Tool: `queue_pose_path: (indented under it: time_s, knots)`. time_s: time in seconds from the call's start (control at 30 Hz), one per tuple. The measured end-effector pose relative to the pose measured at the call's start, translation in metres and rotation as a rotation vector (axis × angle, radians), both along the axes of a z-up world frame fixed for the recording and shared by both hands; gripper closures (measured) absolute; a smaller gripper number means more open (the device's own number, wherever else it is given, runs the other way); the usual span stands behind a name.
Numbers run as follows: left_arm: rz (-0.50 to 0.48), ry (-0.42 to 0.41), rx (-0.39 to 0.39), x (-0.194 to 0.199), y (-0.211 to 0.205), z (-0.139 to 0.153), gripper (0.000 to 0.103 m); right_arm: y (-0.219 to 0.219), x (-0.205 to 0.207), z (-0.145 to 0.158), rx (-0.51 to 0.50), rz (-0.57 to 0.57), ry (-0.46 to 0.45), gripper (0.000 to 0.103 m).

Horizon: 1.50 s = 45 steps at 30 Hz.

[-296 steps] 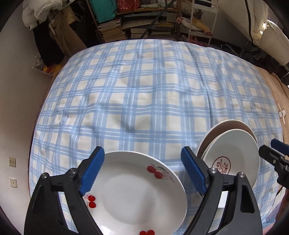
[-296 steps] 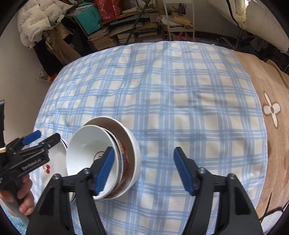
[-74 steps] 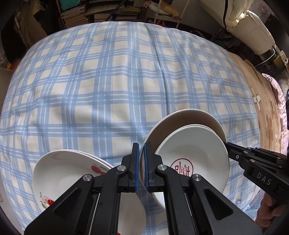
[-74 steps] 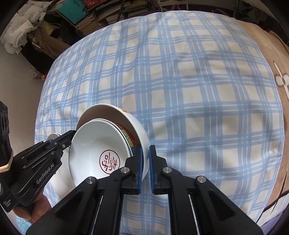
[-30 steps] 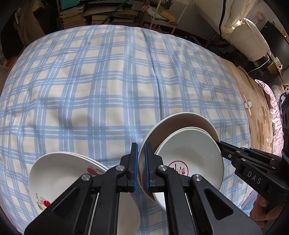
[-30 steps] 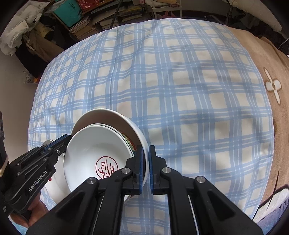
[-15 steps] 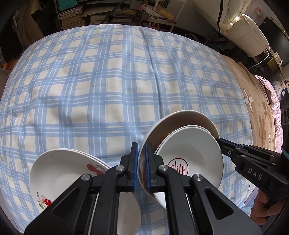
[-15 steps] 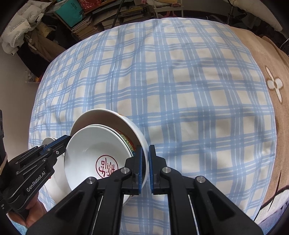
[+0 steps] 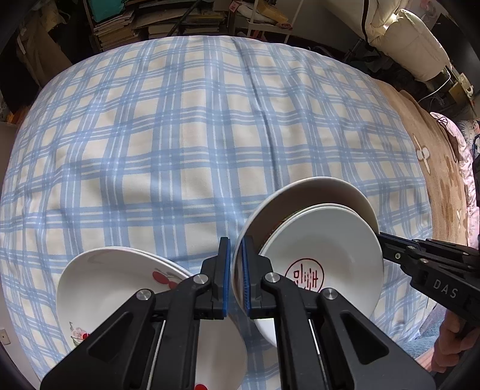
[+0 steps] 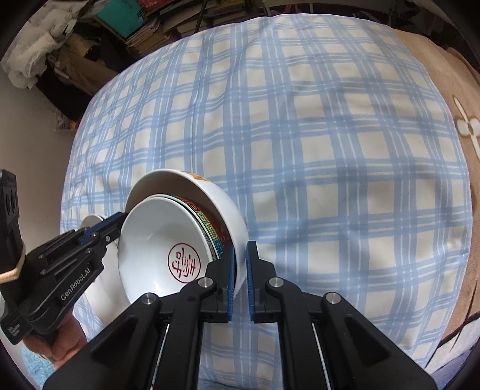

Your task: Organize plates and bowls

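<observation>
A stack of three nested bowls sits tilted over the blue-checked bed cover (image 9: 180, 144): a big white outer bowl (image 9: 312, 195), a bowl with a coloured patterned rim (image 10: 213, 235), and an inner white bowl with a red seal (image 9: 327, 249). My left gripper (image 9: 233, 276) is shut on the outer bowl's left rim. My right gripper (image 10: 239, 276) is shut on the same bowl's (image 10: 210, 195) right rim. Each gripper shows in the other's view, the right gripper (image 9: 387, 249) and the left gripper (image 10: 105, 228). Stacked white plates with red cherries (image 9: 120, 288) lie just left of the bowls.
A brown blanket (image 9: 435, 168) covers the bed's right side. Shelves of books and clutter (image 9: 165, 21) stand beyond the far edge, and a white cushion (image 9: 411, 39) at far right. A person's hand (image 10: 60, 339) holds the left gripper's handle near the front edge.
Both grippers stood open ten seconds ago and now clamp the big bowl's rim. Over the last second the bowls and grippers have hardly shifted.
</observation>
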<state>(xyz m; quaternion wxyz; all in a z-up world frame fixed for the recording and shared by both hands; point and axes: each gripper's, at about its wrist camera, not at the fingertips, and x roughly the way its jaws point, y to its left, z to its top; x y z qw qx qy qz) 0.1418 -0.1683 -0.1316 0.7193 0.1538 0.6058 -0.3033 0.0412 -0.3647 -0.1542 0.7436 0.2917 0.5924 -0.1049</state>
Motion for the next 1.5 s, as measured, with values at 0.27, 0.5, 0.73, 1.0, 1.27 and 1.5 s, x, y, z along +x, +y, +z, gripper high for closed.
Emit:
queue_pose_path:
  time_s: [0.27, 0.5, 0.73, 1.0, 1.27, 1.5]
  knots:
    - [-0.019, 0.004, -0.022, 0.001, -0.009, 0.002, 0.097, 0.003, 0.007, -0.009, -0.074, -0.028, 0.039, 0.094]
    - [-0.011, 0.0, -0.04, 0.001, -0.006, 0.002, 0.097, -0.002, 0.003, -0.011, -0.037, -0.064, 0.005, 0.093]
    - [0.018, 0.064, -0.118, 0.006, 0.004, 0.009, 0.097, -0.007, -0.003, -0.01, -0.006, -0.104, -0.01, 0.092]
    - [0.029, 0.122, -0.087, 0.016, 0.004, 0.007, 0.097, -0.003, 0.002, 0.0, -0.018, -0.111, -0.006, 0.092]
    - [0.049, 0.127, -0.079, 0.014, 0.007, 0.008, 0.098, -0.003, 0.004, 0.004, -0.029, -0.102, -0.002, 0.092]
    - [0.05, 0.104, -0.082, 0.009, 0.005, 0.014, 0.098, 0.0, 0.001, 0.004, -0.03, -0.134, -0.005, 0.091]
